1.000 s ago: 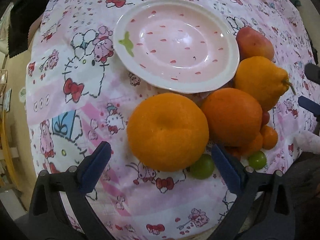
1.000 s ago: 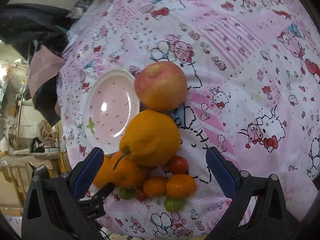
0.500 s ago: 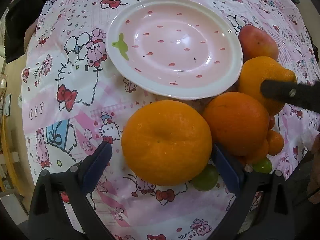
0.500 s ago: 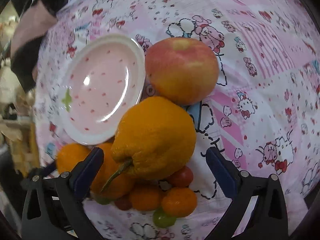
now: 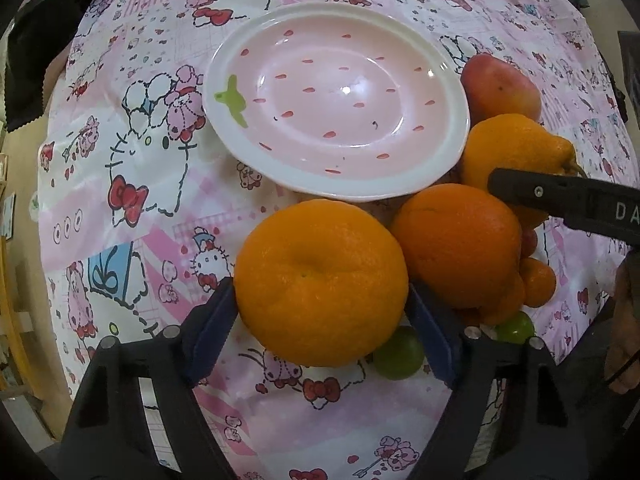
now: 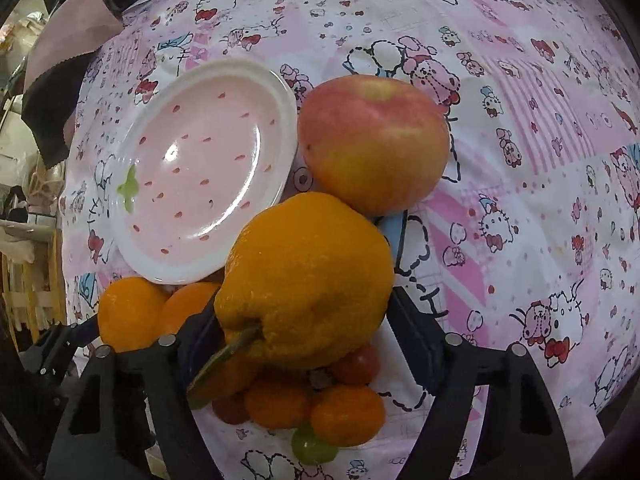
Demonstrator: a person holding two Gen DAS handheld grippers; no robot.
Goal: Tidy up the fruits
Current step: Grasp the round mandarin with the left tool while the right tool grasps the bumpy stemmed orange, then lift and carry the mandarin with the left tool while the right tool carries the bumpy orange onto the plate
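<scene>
Left gripper (image 5: 320, 312) jaws, just closing, clamp round orange mandarin (image 5: 320, 292) below pink strawberry-print ceramic plate (image 5: 440, 168), w/ right gripper (image 6: 304, 332) likewise clamping knobbly stemmed orange citrus (image 6: 308, 276).

I see my left gripper (image 5: 320, 312) as a black plastic frame with slotted cut-outs; its fingers (image 5: 210, 326) wear dark blue pads; round silver screw heads sit on the knuckles. My right gripper (image 6: 304, 344) is built the same, black frame, blue pads, silver screws; seen from the left camera, one black finger of it (image 5: 560, 200) carries a small screw and pale letters "DA" before the frame cuts them off.
</scene>
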